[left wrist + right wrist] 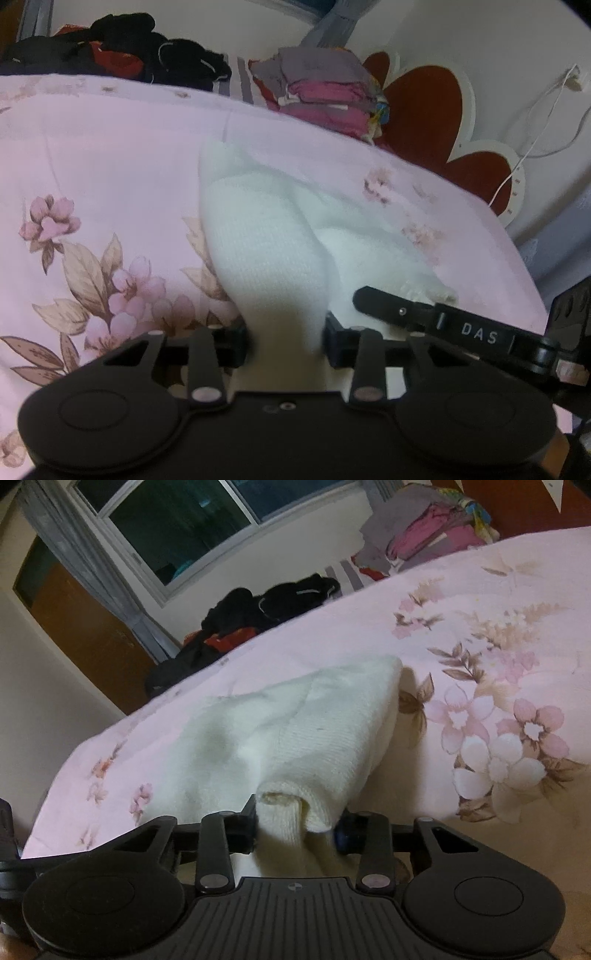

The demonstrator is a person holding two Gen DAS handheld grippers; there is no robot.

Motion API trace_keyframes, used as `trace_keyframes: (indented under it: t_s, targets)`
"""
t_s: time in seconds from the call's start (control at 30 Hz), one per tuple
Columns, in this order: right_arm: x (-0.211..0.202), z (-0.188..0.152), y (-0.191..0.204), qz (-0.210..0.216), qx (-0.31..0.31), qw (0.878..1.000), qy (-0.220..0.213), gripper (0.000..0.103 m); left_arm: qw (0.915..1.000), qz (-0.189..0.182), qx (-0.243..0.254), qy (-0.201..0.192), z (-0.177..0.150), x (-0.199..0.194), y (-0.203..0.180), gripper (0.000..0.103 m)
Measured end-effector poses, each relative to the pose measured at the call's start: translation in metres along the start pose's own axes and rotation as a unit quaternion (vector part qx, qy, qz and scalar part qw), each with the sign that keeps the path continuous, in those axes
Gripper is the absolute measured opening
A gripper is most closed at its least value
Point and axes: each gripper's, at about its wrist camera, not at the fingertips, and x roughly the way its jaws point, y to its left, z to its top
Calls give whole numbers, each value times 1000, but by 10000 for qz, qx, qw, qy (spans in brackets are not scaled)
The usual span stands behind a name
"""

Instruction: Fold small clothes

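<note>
A white knitted garment (266, 236) lies on a pink floral bedsheet (110, 166). My left gripper (286, 341) is shut on its near edge, the cloth pinched between the jaws. In the right wrist view the same white garment (295, 731) stretches away from me, partly doubled over. My right gripper (297, 829) is shut on a folded corner of it. The right gripper's finger also shows in the left wrist view (406, 308), lying on the garment's right side.
A stack of folded grey and pink clothes (325, 88) sits at the far side of the bed, also in the right wrist view (424, 531). A heap of black and red clothes (147, 59) lies far left. A red flower-shaped headboard (436, 110) stands behind.
</note>
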Motion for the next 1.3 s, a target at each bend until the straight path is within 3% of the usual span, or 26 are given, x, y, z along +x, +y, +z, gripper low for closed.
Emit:
trace_keyframes:
  t_s: [0.13, 0.37, 0.87, 1.07, 1.3]
  targets:
    - [-9, 4, 18, 109, -73, 9999, -86, 37, 9999, -8, 71, -154, 8, -22, 1, 37]
    - [-16, 0, 83, 383, -330, 9985, -197, 37, 9989, 100, 170, -433, 16, -81, 27, 37]
    - [62, -84, 291, 726, -570, 9953, -292, 37, 9960, 354, 222, -787, 19, -213, 201, 37]
    - [123, -117, 346, 705, -789, 9944, -44, 37, 9961, 515, 85, -708, 11, -220, 270, 37]
    - [167, -144, 345, 380, -875, 9946, 413, 38, 9968, 654, 152, -431, -18, -196, 306, 44]
